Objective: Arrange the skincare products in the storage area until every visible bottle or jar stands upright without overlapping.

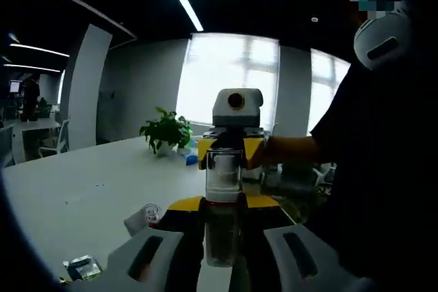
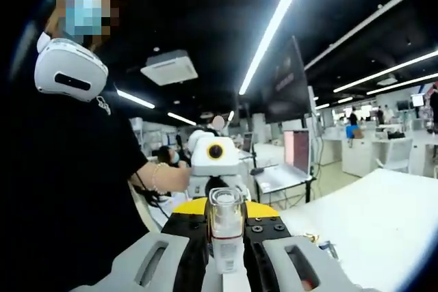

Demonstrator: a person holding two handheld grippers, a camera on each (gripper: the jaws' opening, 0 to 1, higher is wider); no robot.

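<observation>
Between both grippers' fingers (image 1: pixel 298 254), clear bottle (image 1: pixel 222 200) upright, clamped from opposite ends, above white table (image 1: pixel 89 182)

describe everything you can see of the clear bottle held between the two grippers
The clear bottle is a small see-through plastic-looking cylinder with a white band or label round its middle and a clear cap end. It is lifted off the white table, held in mid-air between both tools: the left hand-held gripper grips one end and the right hand-held gripper grips the other, so each camera looks along it toward the opposite gripper. Its contents cannot be made out.
</observation>
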